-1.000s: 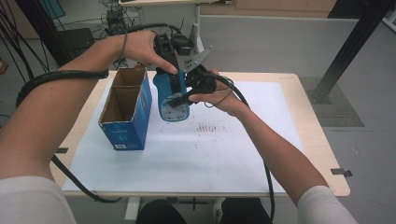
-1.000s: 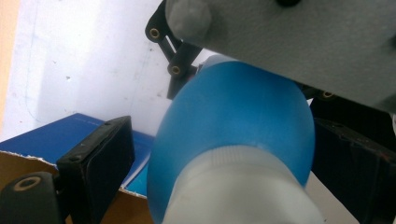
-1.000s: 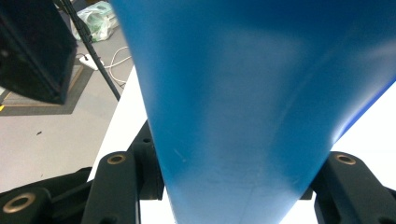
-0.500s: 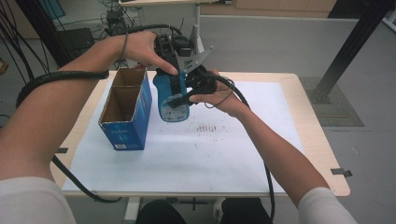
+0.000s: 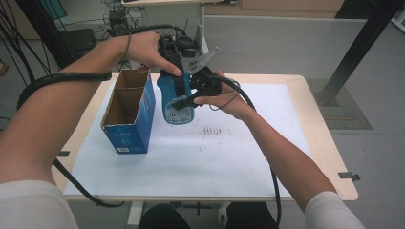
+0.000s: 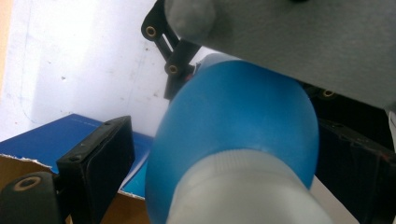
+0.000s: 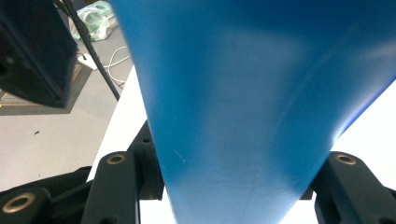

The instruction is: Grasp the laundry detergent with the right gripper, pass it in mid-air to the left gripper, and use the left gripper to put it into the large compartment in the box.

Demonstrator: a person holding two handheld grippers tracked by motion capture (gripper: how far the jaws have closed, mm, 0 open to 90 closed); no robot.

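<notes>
A blue bottle with a white cap hangs above the table, just right of an open blue cardboard box. My right gripper comes in from the right, shut on the bottle's body; in the right gripper view both jaws press against the blue bottle. From above, my left gripper points down over the bottle's top. In the left gripper view the bottle sits between the jaws, with a small gap beside the left finger.
A white sheet covers the wooden table. The box stands upright at the left with its top flaps open. Cables trail from both grippers, and black stands and gear sit on the floor behind the table.
</notes>
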